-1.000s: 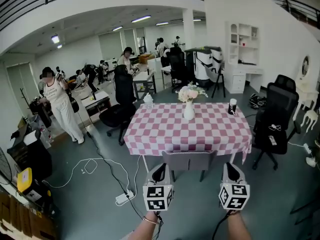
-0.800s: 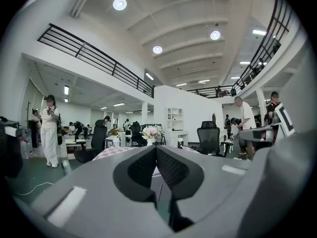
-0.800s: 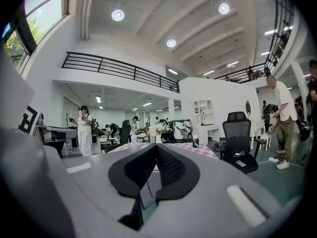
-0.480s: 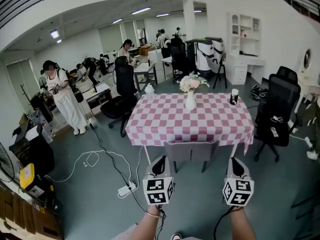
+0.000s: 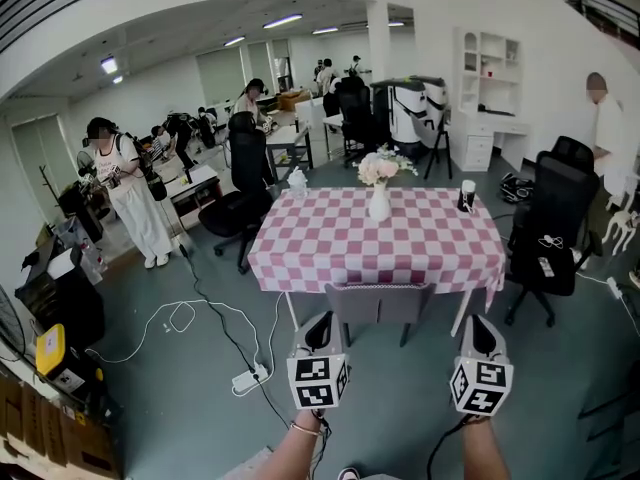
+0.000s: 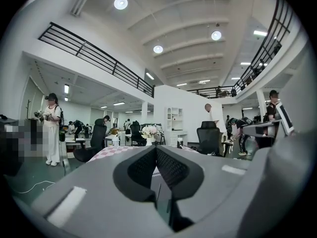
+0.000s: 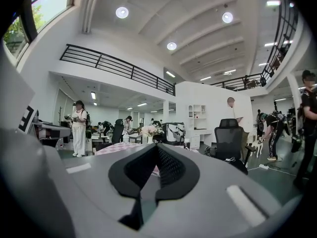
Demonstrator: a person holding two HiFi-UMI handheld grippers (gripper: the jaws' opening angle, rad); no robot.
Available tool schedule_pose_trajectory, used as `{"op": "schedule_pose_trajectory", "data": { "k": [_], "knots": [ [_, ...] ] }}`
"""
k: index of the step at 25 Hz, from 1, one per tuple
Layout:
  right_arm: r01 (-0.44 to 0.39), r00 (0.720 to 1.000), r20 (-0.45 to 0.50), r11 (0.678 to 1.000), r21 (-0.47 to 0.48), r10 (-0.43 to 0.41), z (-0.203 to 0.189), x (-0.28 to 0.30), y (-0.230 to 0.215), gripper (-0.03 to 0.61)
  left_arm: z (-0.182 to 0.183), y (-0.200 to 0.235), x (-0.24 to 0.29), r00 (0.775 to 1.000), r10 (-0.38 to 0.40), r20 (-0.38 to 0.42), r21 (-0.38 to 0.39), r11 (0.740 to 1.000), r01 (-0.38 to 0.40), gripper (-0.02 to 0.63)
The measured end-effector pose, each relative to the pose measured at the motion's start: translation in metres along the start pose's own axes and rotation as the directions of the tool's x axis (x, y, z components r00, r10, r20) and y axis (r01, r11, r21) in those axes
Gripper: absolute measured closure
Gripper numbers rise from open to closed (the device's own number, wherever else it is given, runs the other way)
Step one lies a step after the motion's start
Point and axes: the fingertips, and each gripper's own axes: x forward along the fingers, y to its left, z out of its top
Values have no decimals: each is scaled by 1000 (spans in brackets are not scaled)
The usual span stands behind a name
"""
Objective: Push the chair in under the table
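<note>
1. The left gripper has a grey shell tapering to a blunt tip with black lining; the right gripper is built alike.
2. Each carries a white cube printed with black square markers: left cube, right cube.
3. Seen close, the black pads are finely ribbed, set in smooth grey housings.
4. A dark cable trails from the right gripper.
5. A pale band circles the left wrist.
</note>
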Motion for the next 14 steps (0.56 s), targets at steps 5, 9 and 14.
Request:
{"op": "schedule_pose_trajectory", "data": {
  "k": [5,9,14],
  "knots": [
    [2,1000,-4,1000,-5,-2,-2,-2,-4,571,-6,4,0,1000,7,-9,-27,1000,-8,614],
    [-3,1000,-13,1000,-4,3,-5,-3,-1,571,-12,6,-1,1000,4,-24,-37,999,-5,614],
    [-14,1000,-22,1000,-6,13,-6,-2,6,571,-14,9,-2,999,3,-34,-40,999,-4,614]
  ]
}}
